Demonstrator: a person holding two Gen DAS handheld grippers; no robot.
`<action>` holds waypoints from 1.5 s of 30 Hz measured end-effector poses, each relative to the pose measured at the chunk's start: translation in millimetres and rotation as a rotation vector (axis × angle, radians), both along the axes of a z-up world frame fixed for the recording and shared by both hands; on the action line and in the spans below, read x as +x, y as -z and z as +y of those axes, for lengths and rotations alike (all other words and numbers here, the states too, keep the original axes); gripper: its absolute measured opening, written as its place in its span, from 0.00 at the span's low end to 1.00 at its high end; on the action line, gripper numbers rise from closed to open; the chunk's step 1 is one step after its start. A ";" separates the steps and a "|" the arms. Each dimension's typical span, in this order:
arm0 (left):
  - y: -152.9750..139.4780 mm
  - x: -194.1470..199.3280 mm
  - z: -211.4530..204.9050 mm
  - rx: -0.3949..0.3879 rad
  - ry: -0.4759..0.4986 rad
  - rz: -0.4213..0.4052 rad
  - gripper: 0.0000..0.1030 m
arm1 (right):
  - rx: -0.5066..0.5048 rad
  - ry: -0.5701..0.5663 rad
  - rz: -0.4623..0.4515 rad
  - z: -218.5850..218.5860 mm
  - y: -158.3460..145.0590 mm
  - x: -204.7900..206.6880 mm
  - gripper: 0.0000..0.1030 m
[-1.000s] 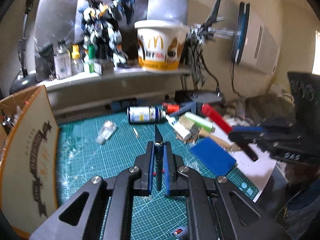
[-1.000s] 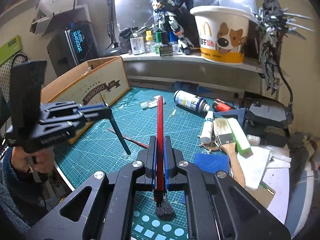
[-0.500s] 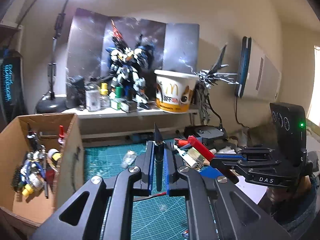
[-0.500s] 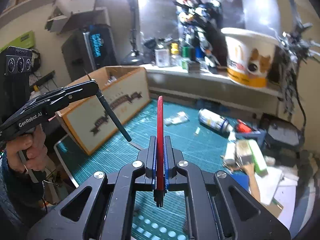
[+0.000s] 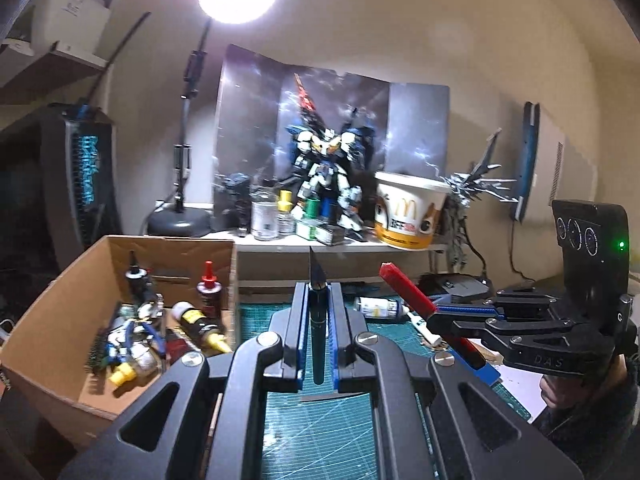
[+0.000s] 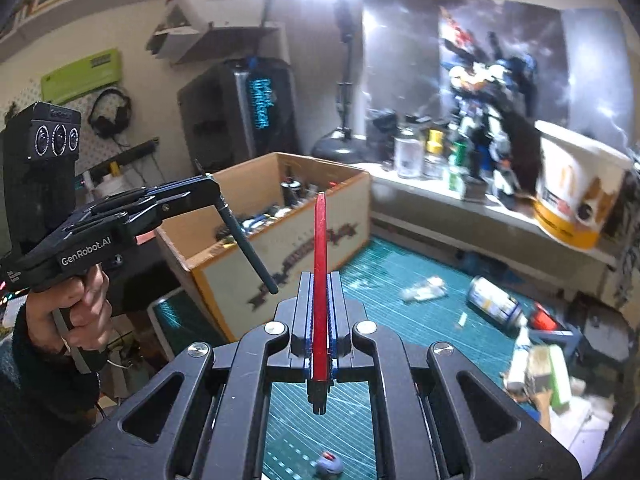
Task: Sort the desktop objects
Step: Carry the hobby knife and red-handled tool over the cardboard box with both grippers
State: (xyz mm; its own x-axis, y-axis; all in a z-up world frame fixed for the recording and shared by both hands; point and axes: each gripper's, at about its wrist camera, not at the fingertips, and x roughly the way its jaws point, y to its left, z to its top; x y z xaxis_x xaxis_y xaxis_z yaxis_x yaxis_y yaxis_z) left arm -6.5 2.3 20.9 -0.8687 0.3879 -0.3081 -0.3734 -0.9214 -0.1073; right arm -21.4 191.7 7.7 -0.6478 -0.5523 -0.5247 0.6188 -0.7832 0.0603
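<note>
From the left wrist, the left tongs (image 5: 318,312) clench a dark slim craft knife (image 5: 318,320), blade up, beside the open brown cardboard box (image 5: 48,344) of bottles; from the right wrist, the right tongs (image 6: 320,316) grip a red flat-handled tool (image 6: 321,264) upright above the green cutting mat (image 6: 400,292) on the table.

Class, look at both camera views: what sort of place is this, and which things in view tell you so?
Most likely a hobbyist's model-building desk at home. A robot model kit stands on a shelf among small paint bottles, a green cutting mat covers the desk, and a cardboard box holds tools and glue.
</note>
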 end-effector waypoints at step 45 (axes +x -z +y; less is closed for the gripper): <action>-52.1 38.9 -117.2 -0.033 -0.327 0.095 0.08 | -0.010 -0.362 0.125 -136.5 -44.1 -11.4 0.06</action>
